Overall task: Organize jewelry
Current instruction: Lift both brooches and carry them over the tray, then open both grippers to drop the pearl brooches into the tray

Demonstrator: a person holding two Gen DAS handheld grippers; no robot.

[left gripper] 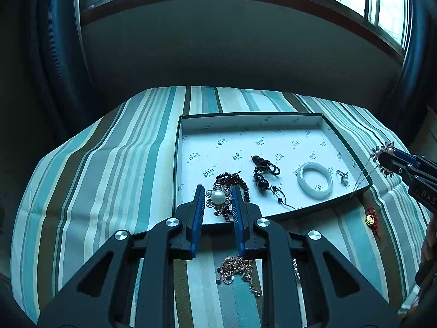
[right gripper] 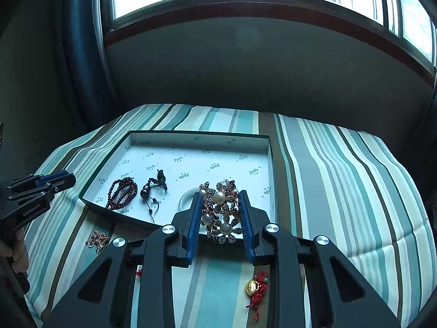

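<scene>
A shallow white box (left gripper: pixel 188 125) (right gripper: pixel 142 142) lies on the striped cloth. In it are a dark red bead bracelet (left gripper: pixel 241 181) (right gripper: pixel 121 192), a dark bead cord (left gripper: pixel 263 172) (right gripper: pixel 153 186), a white bangle (left gripper: pixel 314 180) and a small pearl pendant (left gripper: pixel 343 176). My left gripper (left gripper: pixel 218 194) is shut on a pearl flower brooch (left gripper: pixel 218 197) above the box's near edge. My right gripper (right gripper: pixel 220 201) is shut on a flower-and-pearl necklace piece (right gripper: pixel 221 210) over the box's right part; its thin chain (left gripper: pixel 362 176) hangs down.
On the cloth in front of the box lie a rose-gold chain heap (left gripper: pixel 235 269) (right gripper: pixel 97 240) and a gold charm on a red cord (left gripper: pixel 371 220) (right gripper: pixel 255 287). A dark wall and windows stand behind. The cloth drops off at the sides.
</scene>
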